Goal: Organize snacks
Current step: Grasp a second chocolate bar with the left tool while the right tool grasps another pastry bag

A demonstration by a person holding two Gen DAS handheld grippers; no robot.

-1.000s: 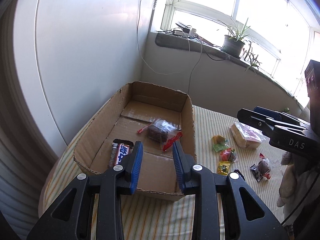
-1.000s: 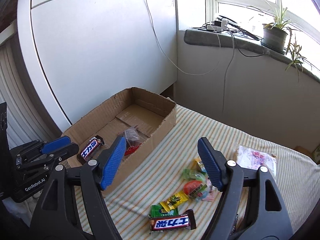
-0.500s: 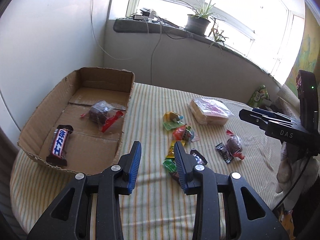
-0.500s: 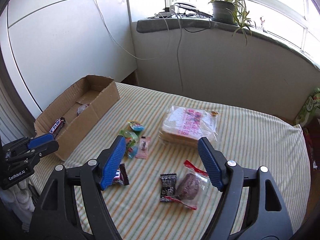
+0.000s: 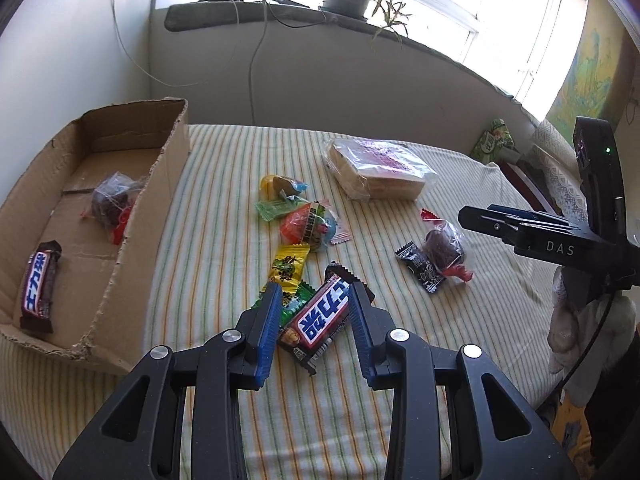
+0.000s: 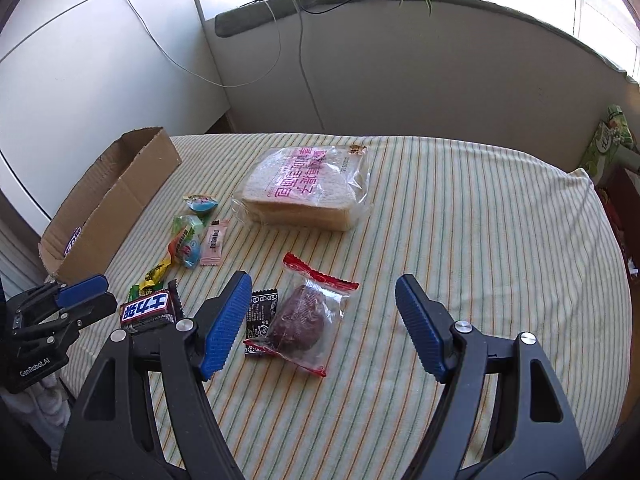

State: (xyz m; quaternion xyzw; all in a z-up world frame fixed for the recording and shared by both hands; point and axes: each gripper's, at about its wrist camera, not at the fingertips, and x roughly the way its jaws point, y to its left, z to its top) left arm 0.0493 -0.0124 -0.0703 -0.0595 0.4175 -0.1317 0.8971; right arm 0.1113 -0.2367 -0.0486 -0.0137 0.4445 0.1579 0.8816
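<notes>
Two snacks in box: the open brown cardboard box (image 5: 132, 216) at the table's left holds a brown chocolate bar with a blue-and-white label (image 5: 38, 286) near its front and a dark cake in a clear wrapper with red ends (image 5: 112, 200) further back.
Left gripper (image 5: 314, 320): blue pads spread either side of a second chocolate bar (image 5: 322, 318) lying on the striped tablecloth (image 5: 460, 360); whether they touch it I cannot tell.
Right gripper (image 6: 320, 320): spread wide, holding nothing, above another clear-wrapped dark cake (image 6: 298, 320) and a small black sachet (image 6: 260, 312).
Loose on cloth: a bag of sliced bread (image 6: 304, 192), several bright candies (image 5: 304, 220).
</notes>
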